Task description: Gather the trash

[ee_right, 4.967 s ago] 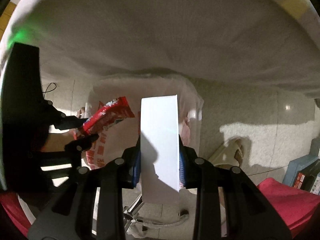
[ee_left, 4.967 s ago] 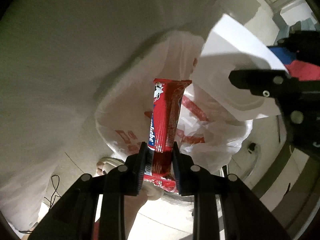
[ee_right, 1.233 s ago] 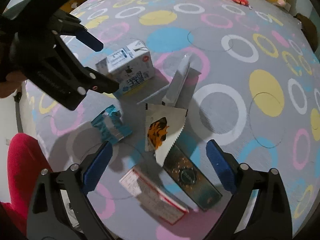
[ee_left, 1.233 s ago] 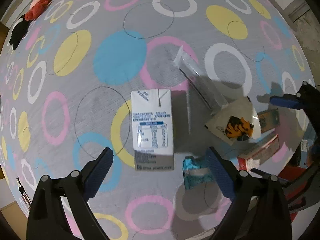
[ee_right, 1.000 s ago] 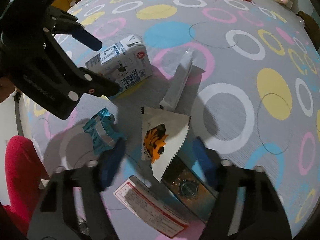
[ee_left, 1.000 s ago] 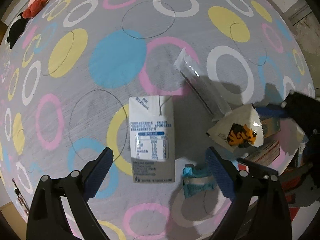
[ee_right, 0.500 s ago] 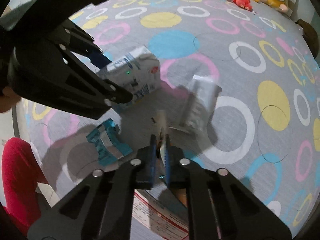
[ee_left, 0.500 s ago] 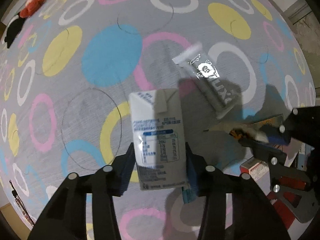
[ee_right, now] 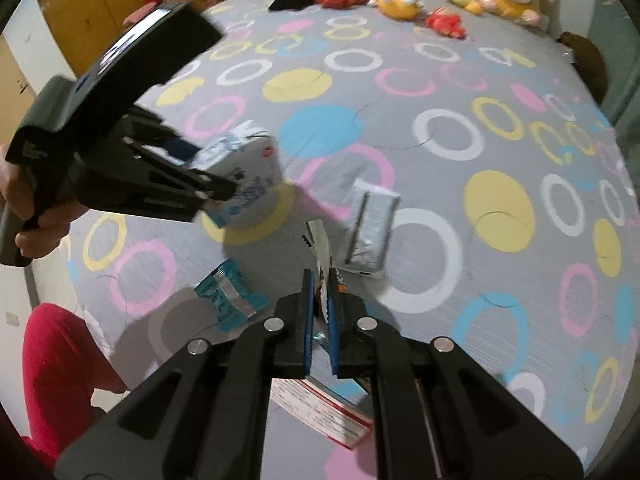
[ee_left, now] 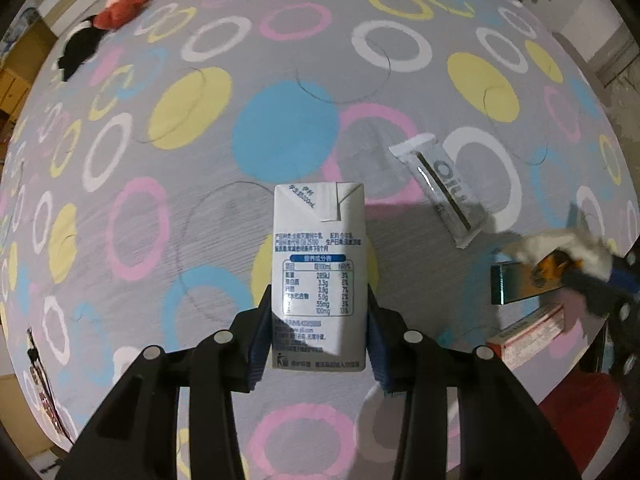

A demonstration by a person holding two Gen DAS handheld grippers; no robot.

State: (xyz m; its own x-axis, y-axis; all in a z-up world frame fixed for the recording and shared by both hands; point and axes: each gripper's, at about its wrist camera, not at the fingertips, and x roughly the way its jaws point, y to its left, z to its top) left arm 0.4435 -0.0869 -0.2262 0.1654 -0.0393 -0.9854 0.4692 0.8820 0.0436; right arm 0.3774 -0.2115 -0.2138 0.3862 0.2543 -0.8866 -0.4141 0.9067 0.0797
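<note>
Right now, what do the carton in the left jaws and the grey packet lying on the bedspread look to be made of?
Milk carton: coated paperboard, probably; crisp folded flap, flat printed panels, a matte-to-satin surface.
Grey packet: likely metallised plastic film; shiny glare streaks, a flat crimped end, printed lettering.

Milk carton [ee_left: 319,264] between the left gripper's [ee_left: 318,334] pads above the bedspread [ee_left: 200,208], foil sachet [ee_left: 444,190] lying to its right, snack wrapper [ee_right: 322,256] in the right gripper [ee_right: 320,322] (edge-on), crumpled packet [ee_right: 228,296] left of it, flat box [ee_right: 320,410] beneath, plush toys [ee_right: 400,0] along the far edge.
</note>
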